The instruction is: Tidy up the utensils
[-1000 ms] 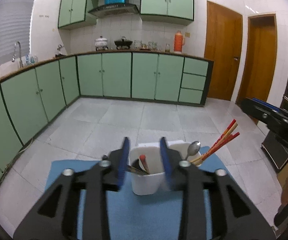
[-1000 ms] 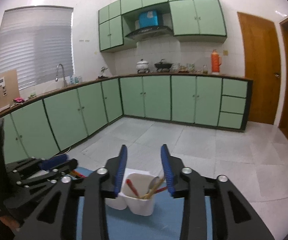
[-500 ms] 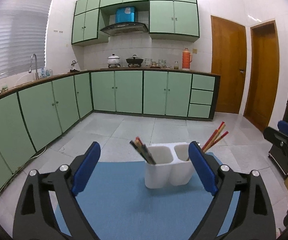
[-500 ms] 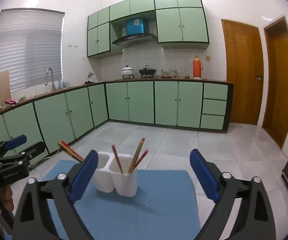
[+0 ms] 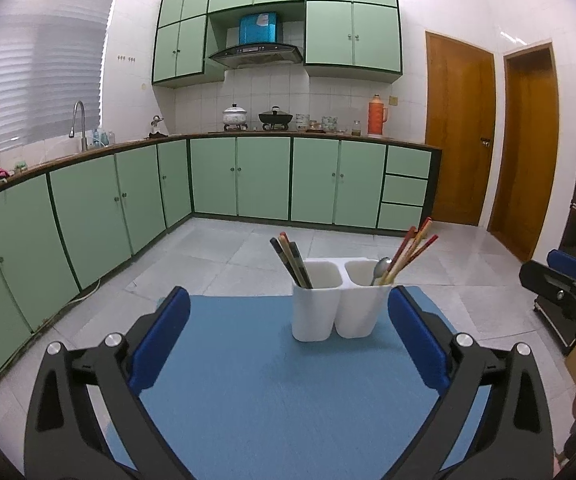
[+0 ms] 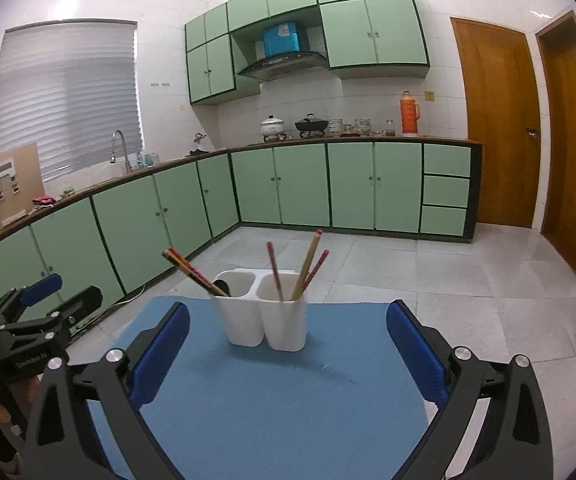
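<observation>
I see the holder [image 5: 335, 300] at twelve o'clock on the mat [image 5: 272, 380], chopsticks [image 5: 291, 260] and spoon [image 5: 379, 270] already inside. Left claw [image 5: 288, 344] and right claw [image 6: 288, 346] both gape, empty. Sorting looks finished, I judge.

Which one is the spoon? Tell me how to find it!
Find the blue mat and the white two-cup holder standing on it. In the left wrist view, look in its right cup: the spoon is the short silver thing with a round bowl, beside the long red chopsticks.
</observation>
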A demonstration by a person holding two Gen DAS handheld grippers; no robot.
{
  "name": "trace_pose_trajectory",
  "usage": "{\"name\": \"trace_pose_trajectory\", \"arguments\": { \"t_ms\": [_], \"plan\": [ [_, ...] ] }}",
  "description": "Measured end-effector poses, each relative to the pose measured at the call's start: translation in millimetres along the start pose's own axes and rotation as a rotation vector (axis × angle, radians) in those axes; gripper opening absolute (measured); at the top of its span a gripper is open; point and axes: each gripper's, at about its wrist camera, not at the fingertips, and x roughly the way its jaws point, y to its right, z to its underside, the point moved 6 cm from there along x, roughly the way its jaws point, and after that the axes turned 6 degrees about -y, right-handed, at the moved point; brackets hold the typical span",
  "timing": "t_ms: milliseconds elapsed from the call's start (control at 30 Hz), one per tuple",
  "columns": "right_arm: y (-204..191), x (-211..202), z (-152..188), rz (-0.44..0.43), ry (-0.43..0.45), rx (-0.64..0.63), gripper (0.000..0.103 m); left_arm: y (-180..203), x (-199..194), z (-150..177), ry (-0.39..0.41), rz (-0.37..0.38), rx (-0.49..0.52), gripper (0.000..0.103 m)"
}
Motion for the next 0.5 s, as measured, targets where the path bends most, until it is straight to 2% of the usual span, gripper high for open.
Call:
{"name": "trace_pose_trajectory", "arguments": {
  "t_ms": [500],
  "plan": [
    [-26,-13,22,-0.026,-0.032,-0.036,0.097,9,-20,22,-0.032,0.01,0.008,0.096]
  ]
}}
